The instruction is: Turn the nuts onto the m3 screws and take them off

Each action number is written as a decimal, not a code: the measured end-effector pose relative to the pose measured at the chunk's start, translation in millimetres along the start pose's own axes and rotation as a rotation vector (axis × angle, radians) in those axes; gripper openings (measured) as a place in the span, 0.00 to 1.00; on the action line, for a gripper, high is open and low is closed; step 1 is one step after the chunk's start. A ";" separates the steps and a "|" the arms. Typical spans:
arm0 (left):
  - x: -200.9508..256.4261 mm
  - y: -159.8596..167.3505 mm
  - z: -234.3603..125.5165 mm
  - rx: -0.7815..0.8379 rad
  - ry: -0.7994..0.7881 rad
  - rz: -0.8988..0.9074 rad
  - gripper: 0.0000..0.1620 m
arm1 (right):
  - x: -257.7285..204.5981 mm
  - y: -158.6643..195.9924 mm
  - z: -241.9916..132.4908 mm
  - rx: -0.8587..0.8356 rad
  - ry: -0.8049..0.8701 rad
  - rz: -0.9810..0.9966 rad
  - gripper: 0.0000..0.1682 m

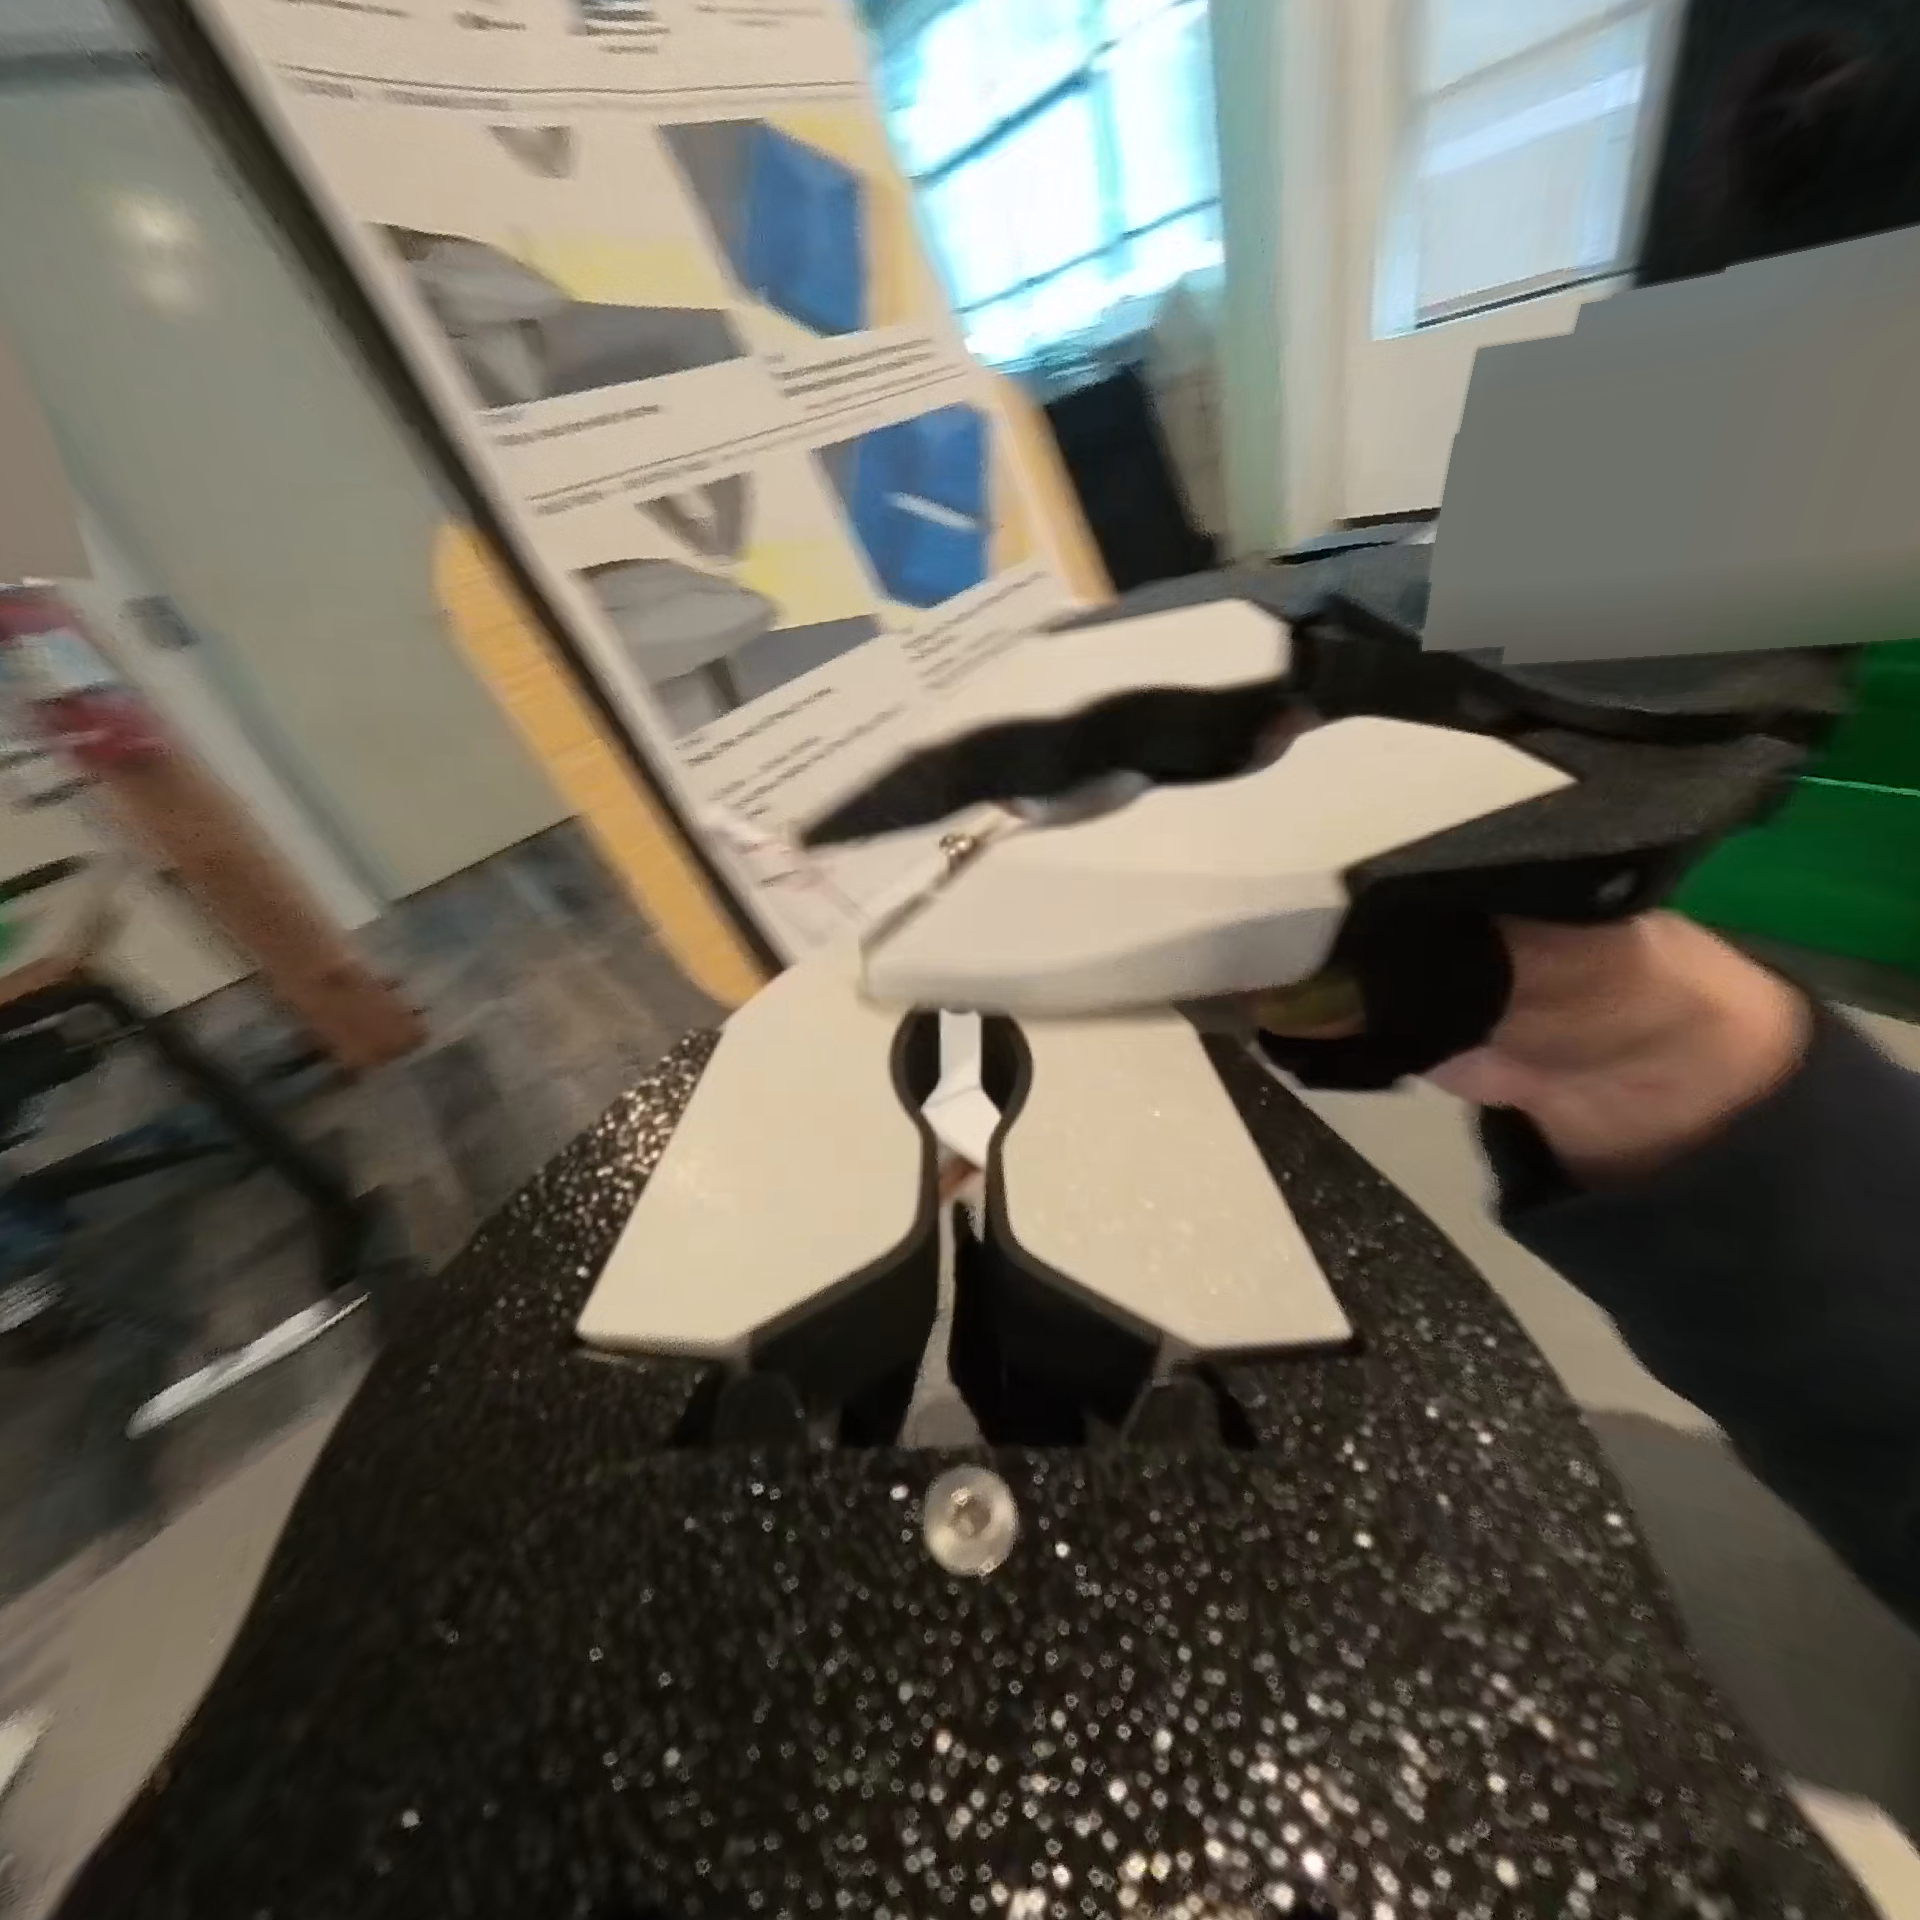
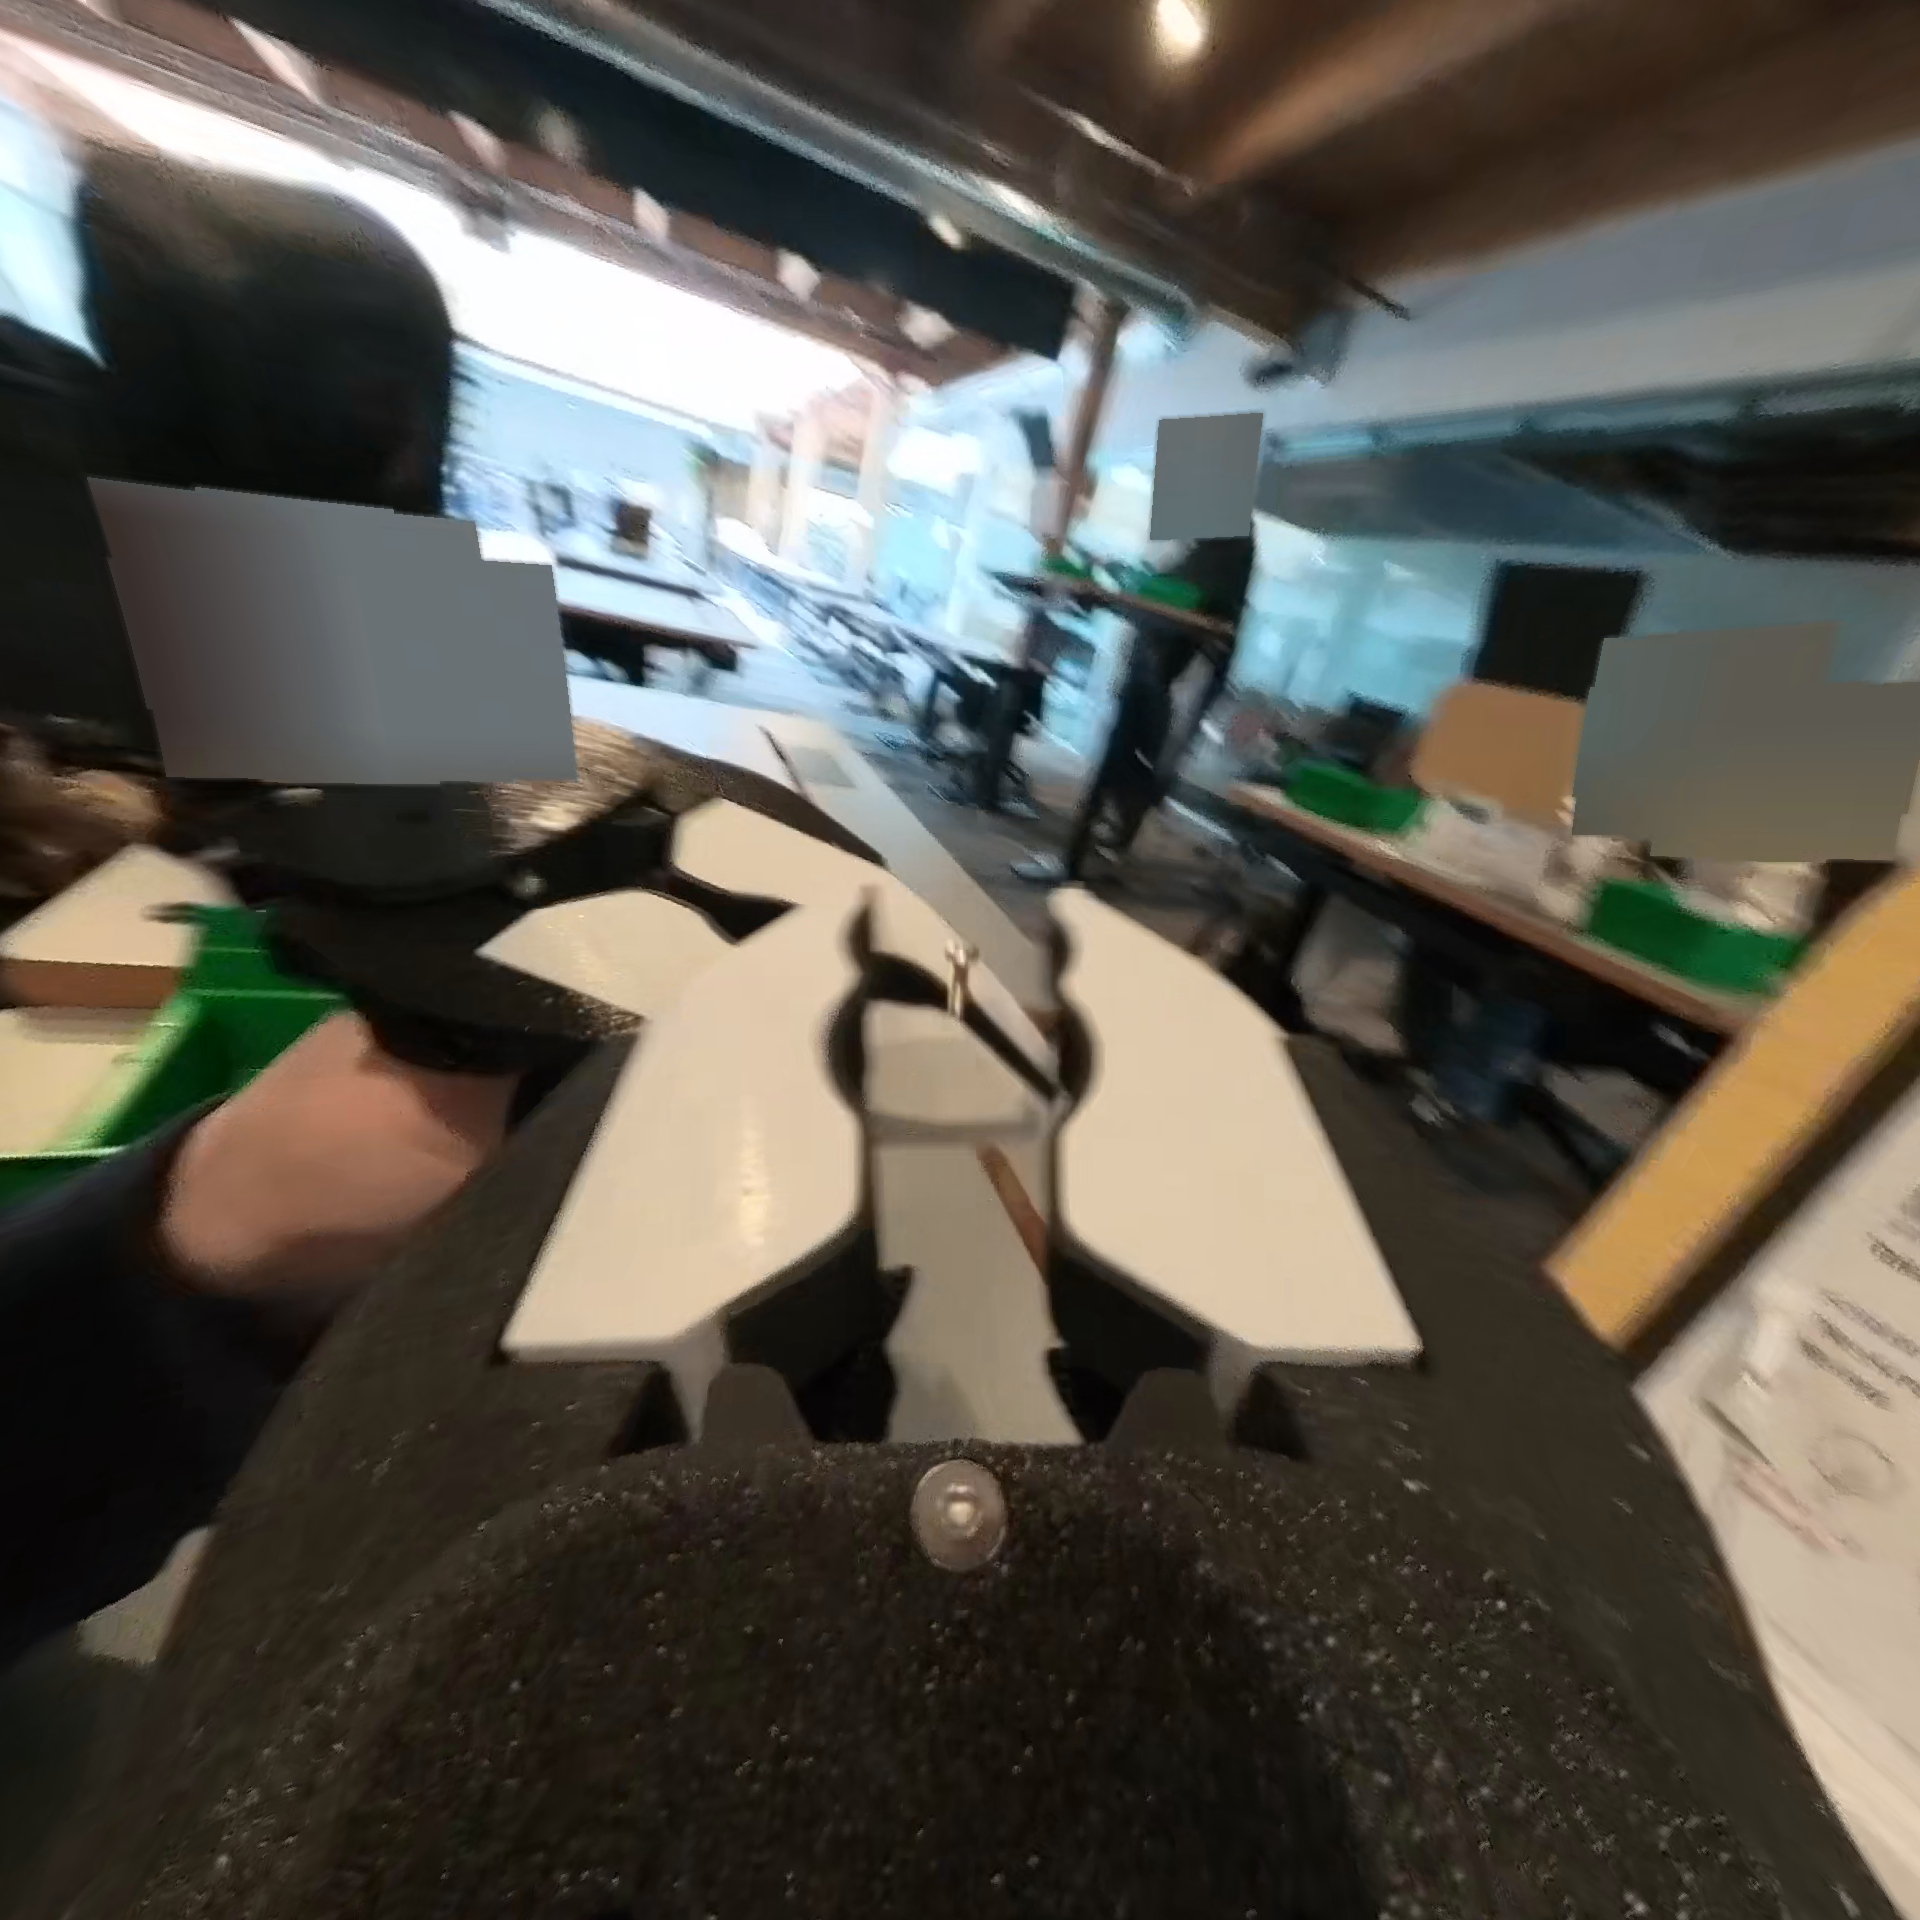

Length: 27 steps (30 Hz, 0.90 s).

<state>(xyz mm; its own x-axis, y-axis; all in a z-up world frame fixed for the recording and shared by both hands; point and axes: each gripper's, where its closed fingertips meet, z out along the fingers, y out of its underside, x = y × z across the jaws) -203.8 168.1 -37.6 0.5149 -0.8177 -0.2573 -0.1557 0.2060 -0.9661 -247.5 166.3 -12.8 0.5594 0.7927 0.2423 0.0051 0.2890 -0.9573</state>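
Two hand-held grippers with flat white plastic fingers on black textured bodies meet in mid-air, crossing almost at right angles. A small silver metal screw (image 2: 957, 971) stands where they cross.

The left gripper (image 1: 951, 1039) has its fingers drawn close, with only a slim slit between them. Its tips are hidden in its own view behind the other tool. In the right wrist view the screw rises from the seam at those tips, so it appears pinched there by its lower end.

The right gripper (image 2: 961, 914) is held by a bare hand (image 1: 1621, 1049) in a dark sleeve. Its fingers stand moderately apart, one on each side of the screw's top and not touching it. Whether a nut sits on the thread is too small and blurred to tell.

The screw is probably very light, rigid and smooth. It could easily slip or pivot, so any nut is best taken across its flat sides with the fingertips.

Green plastic bins (image 2: 1694, 940) sit on a distant worktable.
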 end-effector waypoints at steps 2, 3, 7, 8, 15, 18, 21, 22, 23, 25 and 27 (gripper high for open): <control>14.2 1.5 -1.9 0.002 0.153 -0.007 0.01 | -13.8 -7.8 -8.0 0.079 -0.166 0.059 0.25; 26.2 2.7 -4.6 0.000 0.269 -0.012 0.01 | -20.1 -11.2 -16.3 0.116 -0.263 0.098 0.25; 59.6 7.2 -23.7 -0.022 0.633 -0.117 0.01 | -36.7 -10.7 -53.9 0.176 -0.583 0.215 0.21; 65.7 8.1 -28.5 -0.030 0.703 -0.148 0.01 | -39.4 -11.8 -62.1 0.198 -0.645 0.244 0.19; 102.0 12.0 -52.4 -0.088 1.022 -0.203 0.00 | -60.5 -0.3 -75.1 0.162 -0.883 0.326 0.09; 109.0 11.2 -52.9 -0.093 1.061 -0.205 0.00 | -73.3 1.7 -77.0 0.147 -0.962 0.312 0.10; 110.4 10.7 -52.6 -0.092 1.070 -0.204 0.00 | -79.3 2.7 -79.9 0.144 -1.006 0.298 0.06; 109.8 10.0 -52.4 -0.087 1.068 -0.207 0.00 | -80.0 1.5 -81.1 0.156 -1.011 0.288 0.03; 109.3 9.0 -52.3 -0.081 1.066 -0.208 0.00 | -79.5 1.0 -80.4 0.162 -1.000 0.275 0.03; 107.3 6.4 -50.5 -0.068 1.042 -0.203 0.01 | -77.9 -1.2 -79.1 0.166 -0.975 0.263 0.03; 100.6 3.2 -45.0 -0.054 0.968 -0.198 0.00 | -71.5 -3.4 -74.5 0.163 -0.907 0.255 0.03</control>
<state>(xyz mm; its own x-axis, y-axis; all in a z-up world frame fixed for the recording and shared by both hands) -190.4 62.4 -65.5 -0.3717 -0.9264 0.0603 -0.1922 0.0133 -0.9813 -225.8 68.7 -38.6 -0.3280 0.9364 0.1246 -0.1818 0.0668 -0.9811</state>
